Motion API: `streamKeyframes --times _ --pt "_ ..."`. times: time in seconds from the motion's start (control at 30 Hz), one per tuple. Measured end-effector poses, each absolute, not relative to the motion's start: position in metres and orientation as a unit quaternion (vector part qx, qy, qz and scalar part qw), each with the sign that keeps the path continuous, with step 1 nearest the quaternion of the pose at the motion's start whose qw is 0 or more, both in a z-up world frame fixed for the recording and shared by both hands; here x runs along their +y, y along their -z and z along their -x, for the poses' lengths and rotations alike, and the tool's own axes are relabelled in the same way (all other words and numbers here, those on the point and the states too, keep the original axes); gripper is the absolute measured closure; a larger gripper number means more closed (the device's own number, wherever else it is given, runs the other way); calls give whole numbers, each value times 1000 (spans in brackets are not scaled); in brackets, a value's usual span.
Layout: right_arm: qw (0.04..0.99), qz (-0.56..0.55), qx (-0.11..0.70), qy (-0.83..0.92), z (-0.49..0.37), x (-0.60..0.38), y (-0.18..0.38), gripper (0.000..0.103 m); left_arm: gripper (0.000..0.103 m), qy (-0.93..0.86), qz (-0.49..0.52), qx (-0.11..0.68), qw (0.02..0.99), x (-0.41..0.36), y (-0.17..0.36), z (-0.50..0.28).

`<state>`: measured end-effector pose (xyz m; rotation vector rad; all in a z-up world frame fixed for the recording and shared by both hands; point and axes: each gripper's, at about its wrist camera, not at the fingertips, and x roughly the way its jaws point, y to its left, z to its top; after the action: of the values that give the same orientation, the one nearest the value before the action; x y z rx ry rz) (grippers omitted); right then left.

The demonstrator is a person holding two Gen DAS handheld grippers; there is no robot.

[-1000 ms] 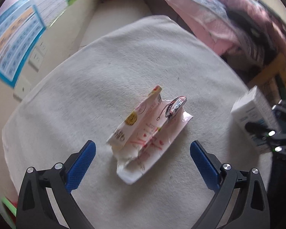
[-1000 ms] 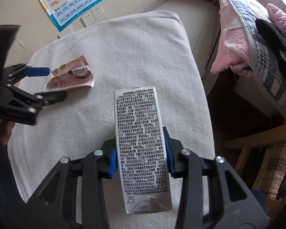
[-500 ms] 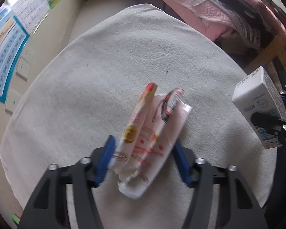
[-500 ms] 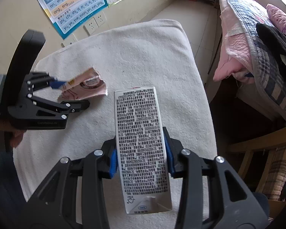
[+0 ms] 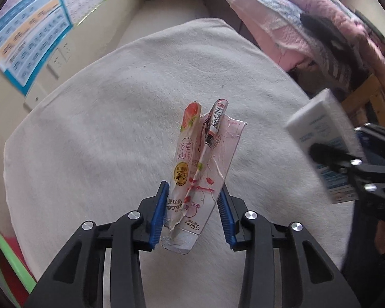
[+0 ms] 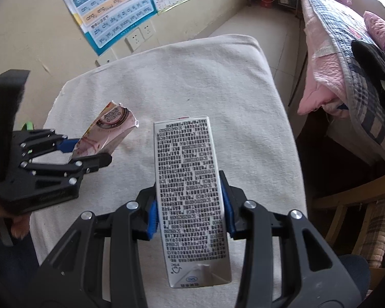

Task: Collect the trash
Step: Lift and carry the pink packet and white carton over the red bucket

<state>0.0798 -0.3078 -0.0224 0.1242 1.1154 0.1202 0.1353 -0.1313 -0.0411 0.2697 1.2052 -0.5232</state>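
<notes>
Both pieces of trash are now being held off the white towel-covered worktop [image 5: 102,133]. At the lower centre of the left wrist view, the left gripper [image 5: 195,213] has just been closing its jaws and is clamping the crumpled pink snack wrapper [image 5: 202,169], which is standing up from the blue pads. In the right wrist view, the right gripper [image 6: 191,218] is gripping the tall white printed carton [image 6: 190,192]. The pick-up step looks finished; next, each item probably needs carrying to a bin, perhaps the green-rimmed container [image 5: 5,264] at lower left.
</notes>
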Motion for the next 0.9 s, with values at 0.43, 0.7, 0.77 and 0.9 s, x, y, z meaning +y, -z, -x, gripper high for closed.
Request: streamKeyframes --times 0.43,0.7,0.77,0.9 --pt "851 -26 517 -88 -57 -261 6 64 67 176 -59 504 844 -78 5 -65" --pt "868 -3 488 -93 -46 -237 -12 65 67 134 -22 487 863 -28 1 -39" --pt "870 -2 483 -96 -43 -231 -15 64 67 131 -17 482 866 -22 -1 -33" --pt "870 4 481 -108 -38 -218 -19 65 67 120 1 470 874 -4 -11 -26"
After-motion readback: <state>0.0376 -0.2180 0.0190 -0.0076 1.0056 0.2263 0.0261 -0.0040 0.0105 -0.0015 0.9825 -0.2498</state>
